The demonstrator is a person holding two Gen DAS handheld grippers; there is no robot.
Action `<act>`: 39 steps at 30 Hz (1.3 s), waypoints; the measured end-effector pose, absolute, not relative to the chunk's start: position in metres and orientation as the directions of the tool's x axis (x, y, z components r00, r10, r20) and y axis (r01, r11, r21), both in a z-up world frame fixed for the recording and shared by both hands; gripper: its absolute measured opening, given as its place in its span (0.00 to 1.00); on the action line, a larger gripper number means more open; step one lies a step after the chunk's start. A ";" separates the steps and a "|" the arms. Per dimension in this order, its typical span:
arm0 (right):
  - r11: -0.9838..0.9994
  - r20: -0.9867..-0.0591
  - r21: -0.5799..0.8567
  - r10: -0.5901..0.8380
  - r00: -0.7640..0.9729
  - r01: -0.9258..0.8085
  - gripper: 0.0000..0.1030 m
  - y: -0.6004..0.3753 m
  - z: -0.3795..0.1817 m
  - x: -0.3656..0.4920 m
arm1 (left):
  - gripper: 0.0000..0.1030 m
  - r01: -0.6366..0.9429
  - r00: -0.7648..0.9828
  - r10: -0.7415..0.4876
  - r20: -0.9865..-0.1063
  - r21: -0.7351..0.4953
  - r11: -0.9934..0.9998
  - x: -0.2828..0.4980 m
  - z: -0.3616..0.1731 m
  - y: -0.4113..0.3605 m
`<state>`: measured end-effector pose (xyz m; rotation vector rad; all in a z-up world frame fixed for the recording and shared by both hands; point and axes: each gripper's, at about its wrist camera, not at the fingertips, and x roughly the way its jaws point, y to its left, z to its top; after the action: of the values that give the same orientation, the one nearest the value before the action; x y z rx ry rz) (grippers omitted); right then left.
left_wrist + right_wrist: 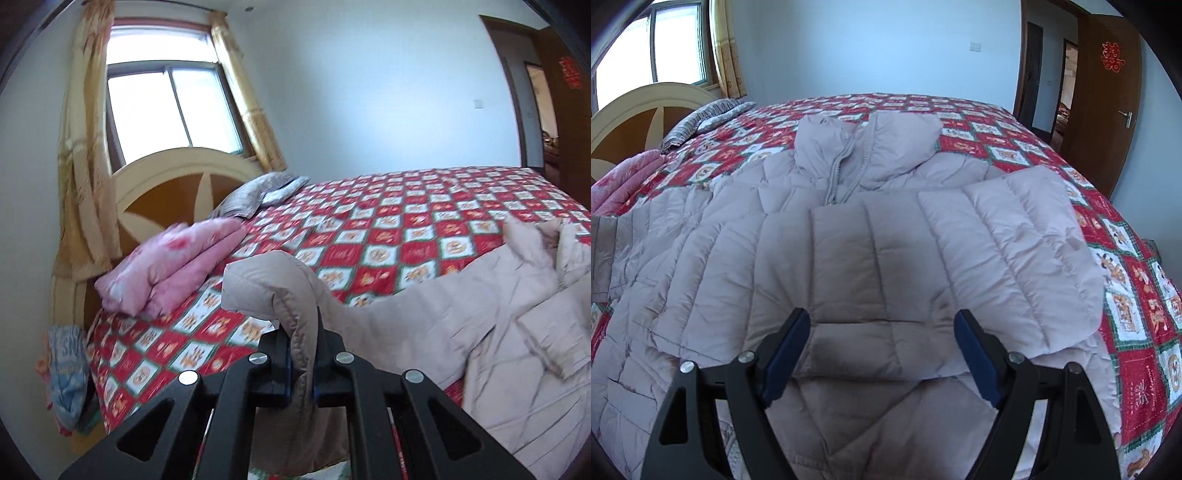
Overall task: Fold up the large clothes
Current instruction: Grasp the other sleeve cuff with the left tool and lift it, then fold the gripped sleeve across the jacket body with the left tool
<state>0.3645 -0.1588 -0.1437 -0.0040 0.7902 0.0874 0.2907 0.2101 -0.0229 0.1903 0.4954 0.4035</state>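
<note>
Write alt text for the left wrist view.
The left claw is shut on a sleeve end of the beige puffer coat, holding it above a red patterned bedspread. A folded pink quilt lies by the headboard.

Quilted matt fabric jacket (886, 258) on printed cotton-like bedspread (1137, 295); glossy wooden door (1108, 110).

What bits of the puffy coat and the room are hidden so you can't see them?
- Left wrist view: the left gripper covers the pinched part of the coat; which part it is cannot be told.
- Right wrist view: the coat's hem is cut off by the bottom edge, behind the right gripper.
- The bedspread under the coat is hidden.
- The red door sign is too small to read.
</note>
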 end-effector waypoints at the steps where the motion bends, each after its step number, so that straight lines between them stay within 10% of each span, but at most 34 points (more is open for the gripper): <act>1: 0.997 -0.699 0.029 0.075 0.711 -0.077 0.80 -0.163 -0.140 0.360 | 0.06 -0.312 0.813 0.405 -0.417 0.274 0.909 0.295 -0.018 0.200; 32: 0.990 -0.697 0.122 0.032 0.717 0.075 0.85 -0.228 -0.168 0.341 | 0.10 0.238 0.866 -0.055 -0.497 0.313 0.920 0.379 -0.071 -0.125; 39: 0.990 -0.696 0.123 0.033 0.717 0.074 0.85 -0.230 -0.170 0.341 | 0.81 0.233 0.855 -0.040 -0.517 0.314 0.920 0.384 -0.096 -0.135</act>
<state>0.3407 -0.2296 -0.1701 0.1460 0.7711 -0.0228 0.3838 -0.1348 -0.0964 0.3791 0.5287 -0.1475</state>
